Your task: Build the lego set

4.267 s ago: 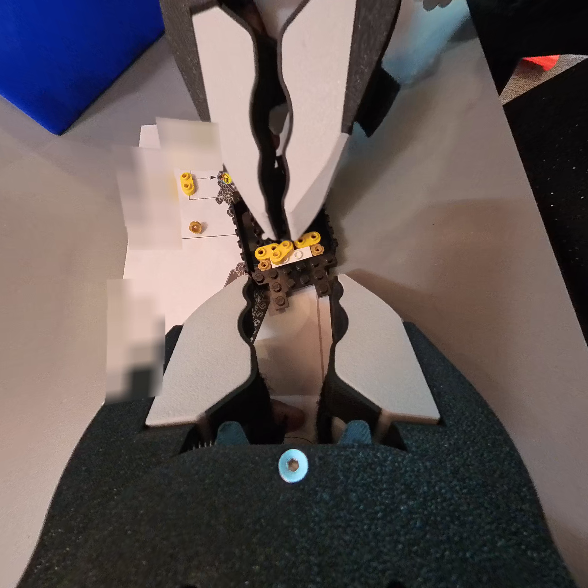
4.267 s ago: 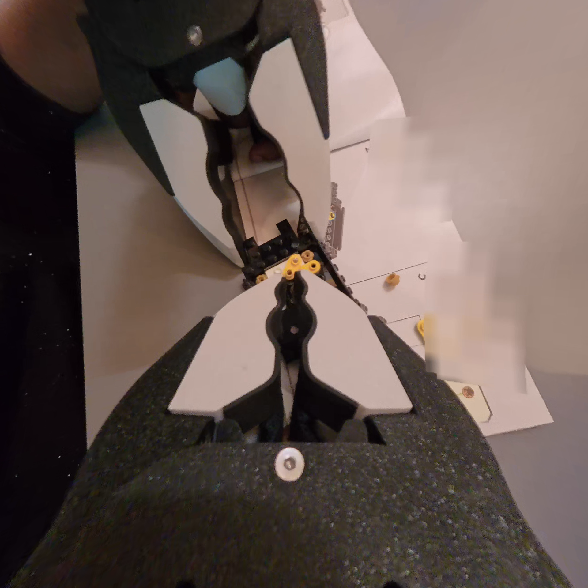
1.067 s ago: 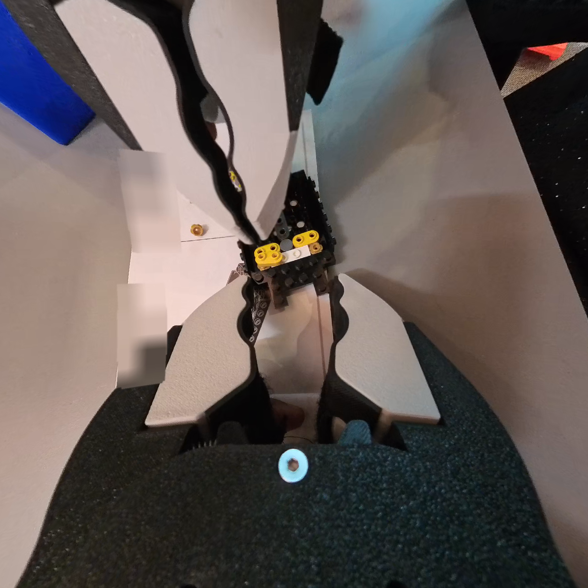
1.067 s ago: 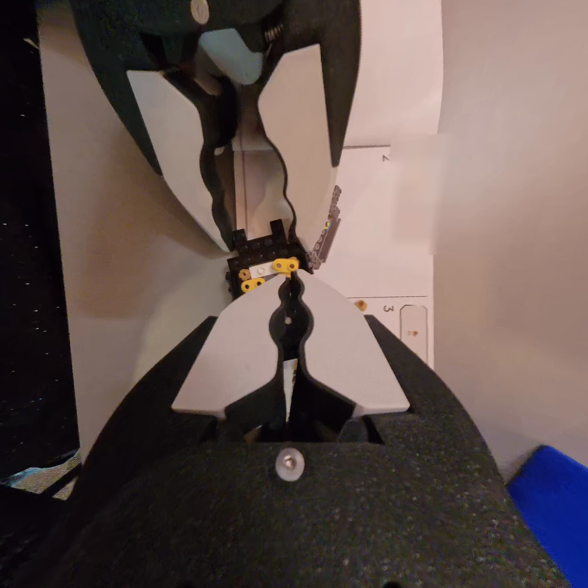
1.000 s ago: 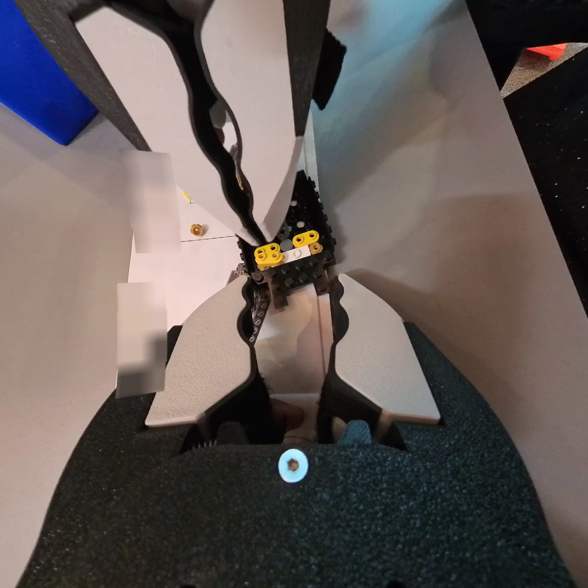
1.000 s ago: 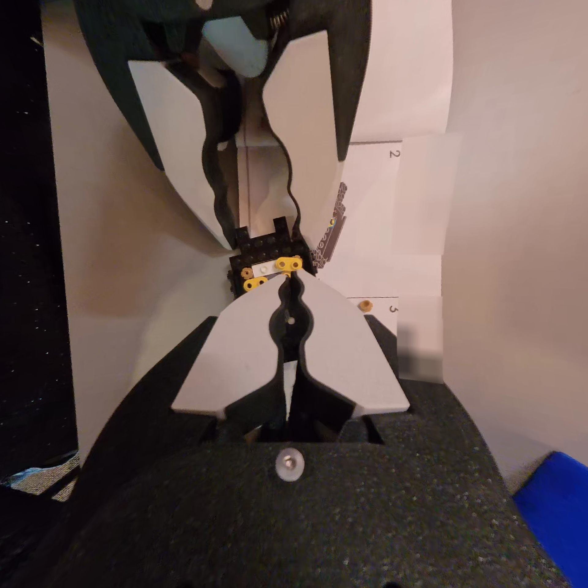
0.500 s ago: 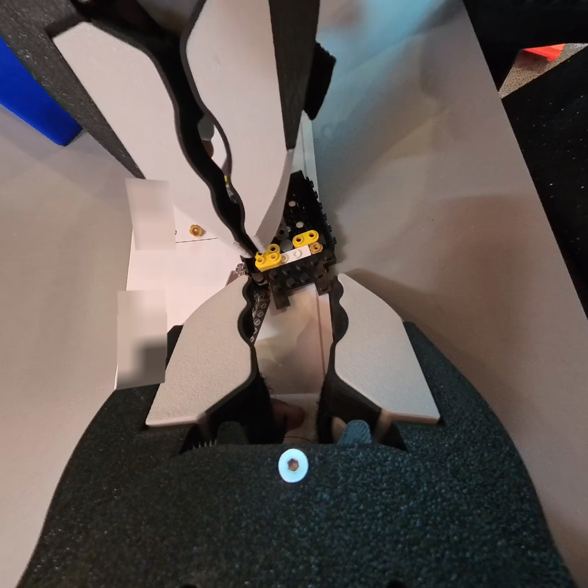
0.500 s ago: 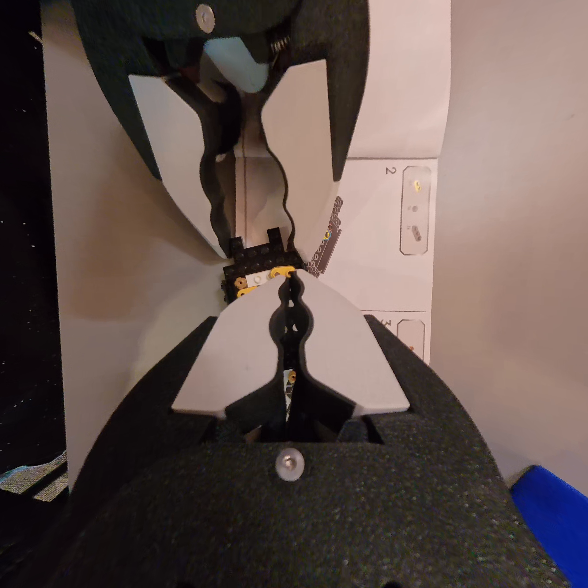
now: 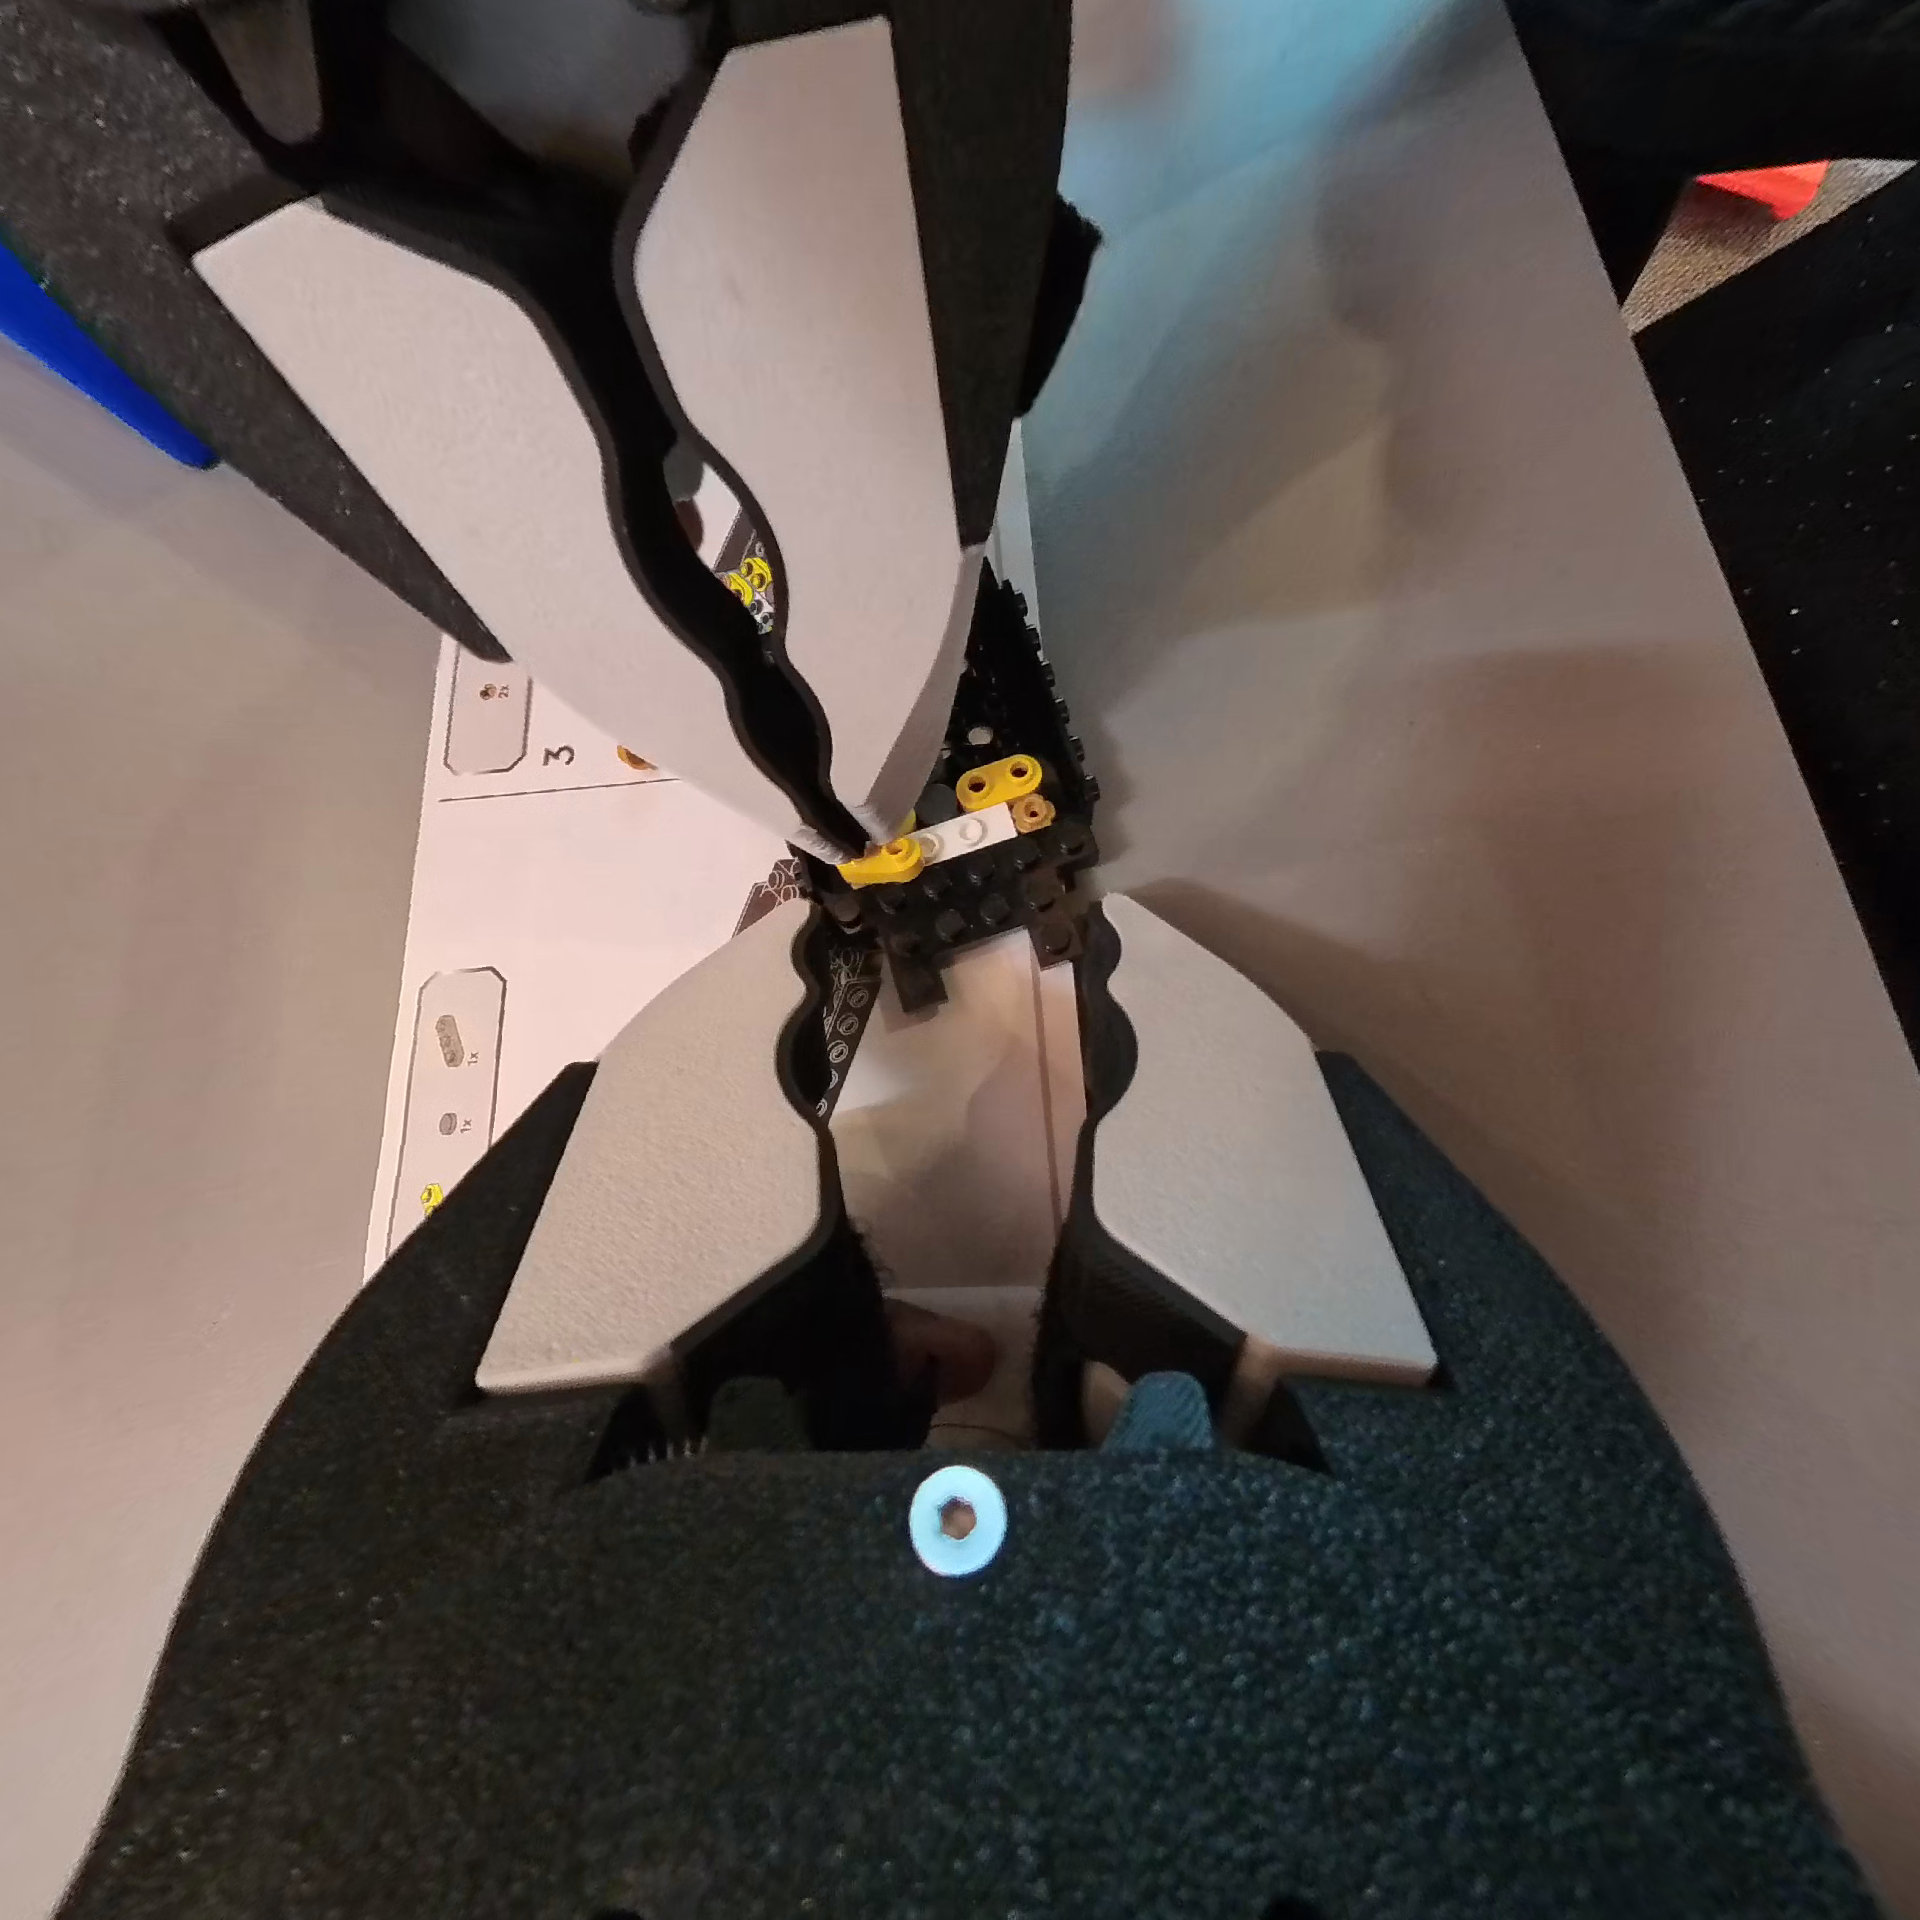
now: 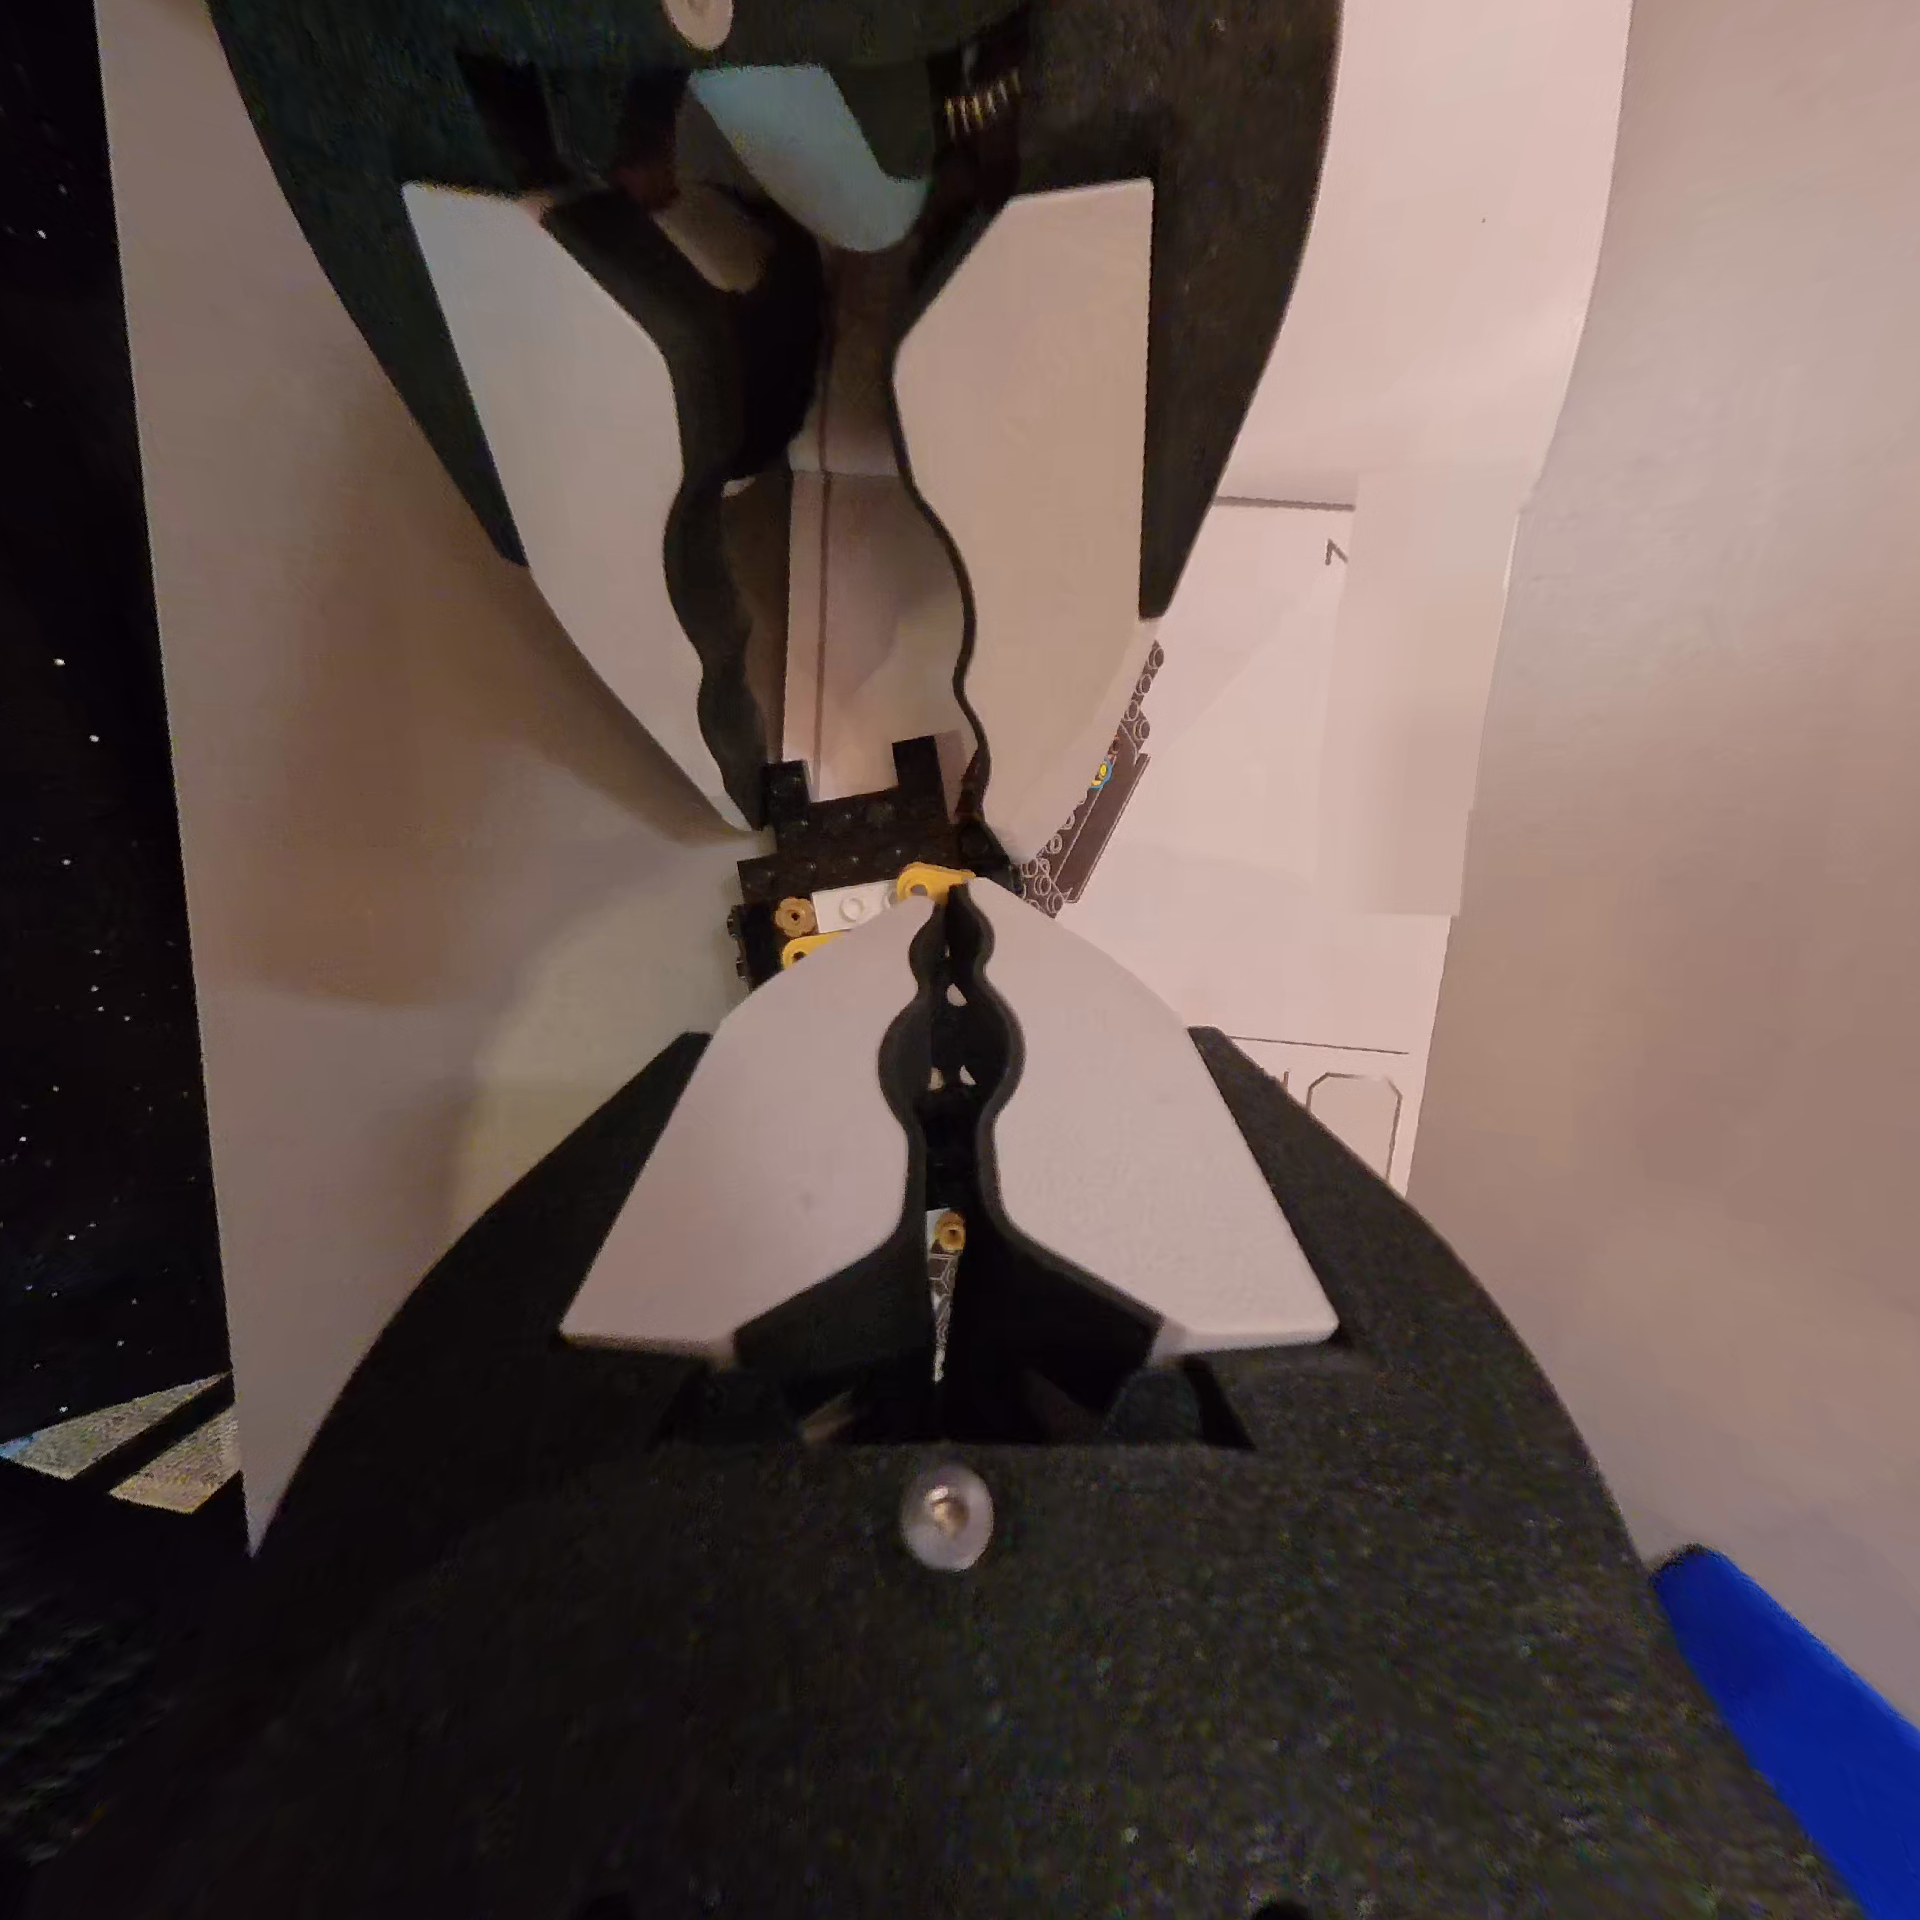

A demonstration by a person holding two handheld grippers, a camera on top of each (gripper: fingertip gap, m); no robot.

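Gripping black brick base (image 9: 971, 904) edges — left tongs (image 9: 951, 930); right tongs (image 10: 951, 899) pressed together.

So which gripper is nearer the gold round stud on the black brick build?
Right. The right gripper has its closed tips on the yellow link at the white plate's other end from the gold stud; the left gripper clamps the black build's near edge, farther away.

The left gripper (image 9: 956, 925) clamped the near end of a black brick assembly (image 9: 966, 904) on the desk (image 9: 1403, 831). From the far side, the right gripper (image 9: 847, 826), jaws closed, pressed on a yellow plate (image 9: 883, 860) beside a white plate (image 9: 971, 831).
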